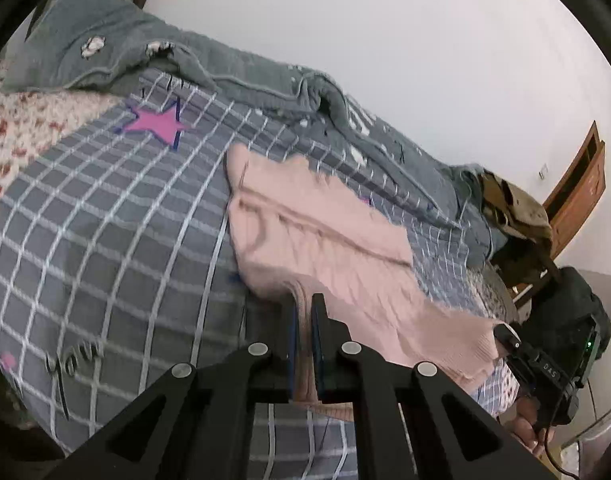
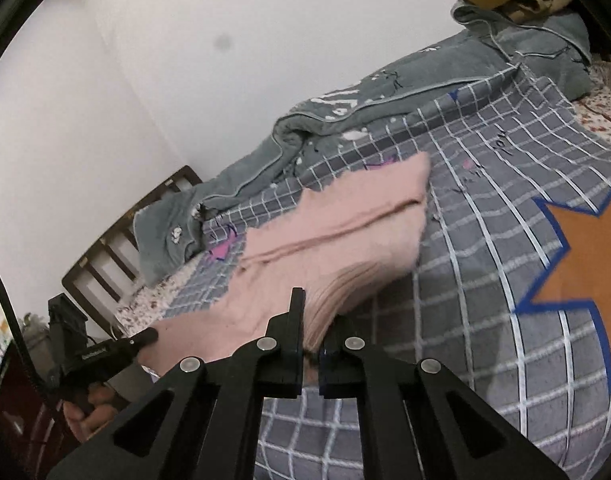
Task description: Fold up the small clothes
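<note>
Item: pink knitted garment (image 1: 321,240), small, ribbed at the hem. The hem is pinched at two points. One corner is clamped between the blue-padded jaws of the left gripper (image 1: 304,308), which are closed tight on the knit. The other corner is clamped in the same way by the right gripper (image 2: 317,312), with the ribbed edge fanned out just ahead of its fingers. The hem is raised off the bedding at both grippers, and the rest of the garment trails forward and away from them, its far end lying on the grey checked bedcover (image 1: 105,220).

Surroundings: a pink star print (image 1: 157,122) is seen on the cover well ahead and left of the left gripper; an orange star print (image 2: 589,256) lies to the right of the right gripper. A grey fleece blanket (image 1: 117,48) is bunched along the wall beyond the garment. Brown clothing (image 1: 513,208) is heaped at the far end of that blanket. In each view the opposite gripper is seen at the side, held in a hand (image 2: 89,408).
</note>
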Demonstrator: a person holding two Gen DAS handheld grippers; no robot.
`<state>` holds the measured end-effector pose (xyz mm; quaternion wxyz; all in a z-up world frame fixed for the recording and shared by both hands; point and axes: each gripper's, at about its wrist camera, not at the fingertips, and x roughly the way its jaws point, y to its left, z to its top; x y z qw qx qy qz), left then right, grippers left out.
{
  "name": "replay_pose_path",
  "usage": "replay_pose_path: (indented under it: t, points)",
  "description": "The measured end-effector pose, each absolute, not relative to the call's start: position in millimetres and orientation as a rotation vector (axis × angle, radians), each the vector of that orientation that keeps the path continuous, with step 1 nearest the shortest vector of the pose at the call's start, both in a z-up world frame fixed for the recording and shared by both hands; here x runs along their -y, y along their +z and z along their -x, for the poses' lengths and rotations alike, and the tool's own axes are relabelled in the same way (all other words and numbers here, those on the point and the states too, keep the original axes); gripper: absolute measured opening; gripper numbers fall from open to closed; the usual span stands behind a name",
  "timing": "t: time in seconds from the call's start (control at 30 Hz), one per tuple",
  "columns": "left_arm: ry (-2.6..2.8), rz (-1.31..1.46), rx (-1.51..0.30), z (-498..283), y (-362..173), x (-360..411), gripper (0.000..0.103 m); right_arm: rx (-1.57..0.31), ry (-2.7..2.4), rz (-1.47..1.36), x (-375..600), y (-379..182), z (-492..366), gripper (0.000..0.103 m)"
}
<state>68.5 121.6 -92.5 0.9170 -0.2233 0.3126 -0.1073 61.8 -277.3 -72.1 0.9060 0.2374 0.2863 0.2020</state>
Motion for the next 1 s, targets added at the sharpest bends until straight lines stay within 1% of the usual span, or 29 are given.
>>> replay_pose_path:
  t: [0.17, 0.3, 0.6, 0.73, 1.0]
  points:
    - [-0.204, 0.45, -0.617, -102, -70, -123, 0.007, -0.565, 0.432, -0.474, 275, -49, -94, 0.005]
    - [-0.175, 0.442, -0.608, -135, -65, -120, 0.007, -0.602, 0.428, -0.496, 275, -40, -132, 0.005]
    - [-0.135, 0.469, -0.622, -206, -64, -123, 0.007, -0.605, 0.432, -0.639, 291, -46, -210, 0.005]
    - [-0.127, 0.472, -0.64, -245, -67, -121, 0.007, -0.638, 0.448, -0.685, 296, -53, -246, 0.005]
    - [-0.117, 0.491, -0.663, -312, -78, -120, 0.007, -0.668, 0.413, -0.696, 293, -67, -311, 0.005]
